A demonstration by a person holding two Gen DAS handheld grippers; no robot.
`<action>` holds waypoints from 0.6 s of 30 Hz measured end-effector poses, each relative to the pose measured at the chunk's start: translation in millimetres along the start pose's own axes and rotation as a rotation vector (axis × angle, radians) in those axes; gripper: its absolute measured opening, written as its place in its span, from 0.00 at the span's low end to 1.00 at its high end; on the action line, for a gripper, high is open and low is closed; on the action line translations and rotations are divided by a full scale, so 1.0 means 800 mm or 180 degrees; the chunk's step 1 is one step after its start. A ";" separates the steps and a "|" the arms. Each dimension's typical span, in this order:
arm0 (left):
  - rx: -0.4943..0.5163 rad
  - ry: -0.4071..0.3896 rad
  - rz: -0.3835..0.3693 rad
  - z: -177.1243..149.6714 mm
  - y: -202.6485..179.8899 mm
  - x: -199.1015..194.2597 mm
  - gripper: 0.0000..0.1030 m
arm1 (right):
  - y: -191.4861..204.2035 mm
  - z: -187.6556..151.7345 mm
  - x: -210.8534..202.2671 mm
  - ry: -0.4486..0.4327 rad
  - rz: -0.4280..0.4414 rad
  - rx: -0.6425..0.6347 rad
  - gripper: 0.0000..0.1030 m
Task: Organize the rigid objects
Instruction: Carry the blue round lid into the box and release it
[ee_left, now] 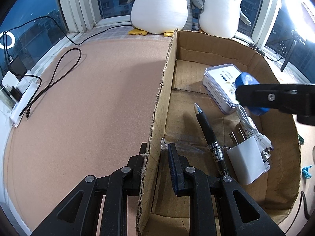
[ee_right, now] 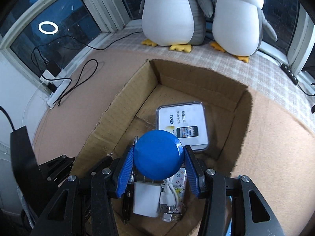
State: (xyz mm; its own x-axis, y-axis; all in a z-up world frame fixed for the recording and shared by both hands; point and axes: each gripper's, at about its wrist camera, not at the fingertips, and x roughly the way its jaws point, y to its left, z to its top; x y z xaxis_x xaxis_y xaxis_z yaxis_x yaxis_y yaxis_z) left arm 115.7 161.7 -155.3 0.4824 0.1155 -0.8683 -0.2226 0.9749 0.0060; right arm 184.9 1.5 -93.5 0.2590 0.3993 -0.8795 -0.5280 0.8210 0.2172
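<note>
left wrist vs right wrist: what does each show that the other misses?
Left wrist only: the left tool shut on the box wall; the full length of the pen; the right tool seen from the side.

Right wrist only: the blue disc's round face filling the right tool, which is shut on it above the box; the phone picture on the case label.

Both: the box, case, pen, white charger with its cable, the disc, two plush penguins and the power strip.
</note>
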 end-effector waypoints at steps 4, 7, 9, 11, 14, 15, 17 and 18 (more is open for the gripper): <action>-0.0002 -0.0002 -0.0003 0.000 0.000 0.000 0.21 | 0.002 0.001 0.006 0.0025 0.0006 -0.0016 0.45; -0.0002 -0.0002 -0.0003 0.000 0.001 0.000 0.21 | 0.004 0.002 0.009 0.0036 0.0008 -0.0030 0.45; -0.0001 -0.0002 -0.0004 0.000 0.001 0.000 0.21 | 0.005 0.002 0.010 0.0043 0.0019 -0.0037 0.45; -0.0002 -0.0001 -0.0004 0.000 0.001 0.000 0.21 | 0.008 0.003 0.011 0.0051 0.0024 -0.0055 0.45; 0.0000 -0.0002 -0.0003 0.000 0.000 0.000 0.21 | 0.011 0.002 0.013 0.0080 0.0025 -0.0097 0.45; 0.0002 -0.0002 -0.0001 0.000 0.000 0.000 0.21 | 0.013 0.003 0.013 0.0086 0.0026 -0.0109 0.45; -0.0001 -0.0002 -0.0003 -0.001 0.001 0.000 0.21 | 0.014 0.002 0.014 0.0089 0.0005 -0.0122 0.46; 0.0000 -0.0004 -0.0004 0.000 0.001 0.000 0.21 | 0.013 0.002 0.014 0.0091 -0.0002 -0.0113 0.48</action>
State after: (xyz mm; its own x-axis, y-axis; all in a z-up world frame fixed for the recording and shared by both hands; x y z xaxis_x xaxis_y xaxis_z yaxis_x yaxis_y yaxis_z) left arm 115.2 162.3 -155.3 0.4836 0.1146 -0.8678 -0.2221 0.9750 0.0050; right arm 184.1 15.0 -100.3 0.2364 0.3866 -0.8914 -0.5564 0.8060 0.2020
